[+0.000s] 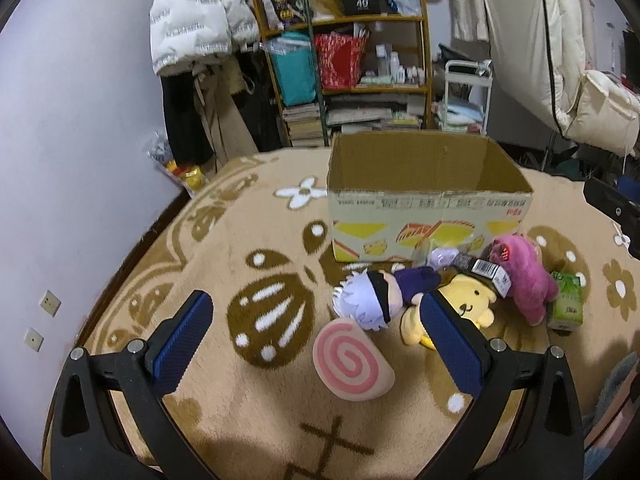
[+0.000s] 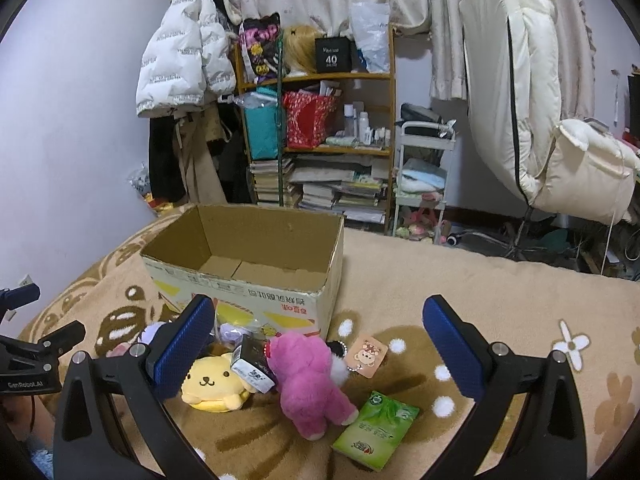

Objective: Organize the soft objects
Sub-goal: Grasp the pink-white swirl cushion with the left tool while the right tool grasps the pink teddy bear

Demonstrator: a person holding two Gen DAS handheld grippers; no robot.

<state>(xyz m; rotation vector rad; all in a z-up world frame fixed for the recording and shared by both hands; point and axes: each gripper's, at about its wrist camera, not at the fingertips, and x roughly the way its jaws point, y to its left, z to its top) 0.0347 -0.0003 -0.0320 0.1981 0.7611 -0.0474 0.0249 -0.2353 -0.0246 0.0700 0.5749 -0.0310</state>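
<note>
The open box (image 2: 248,256) stands empty just behind the toys, probably to receive them, and both hand-held grippers, left (image 1: 316,312) and right (image 2: 320,320), hover wide and hold nothing above the pink bear (image 2: 308,384) and yellow dog (image 2: 212,384) on the blanket (image 2: 500,288).

There were three plush dolls: a pink bear (image 2: 310,380), a yellow dog (image 2: 214,386) and a white-haired figure (image 1: 370,300). There was one open brown cardboard box (image 2: 240,284), one pink swirl-patterned cushion (image 1: 350,364) and one green tissue packet (image 2: 376,428).
</note>
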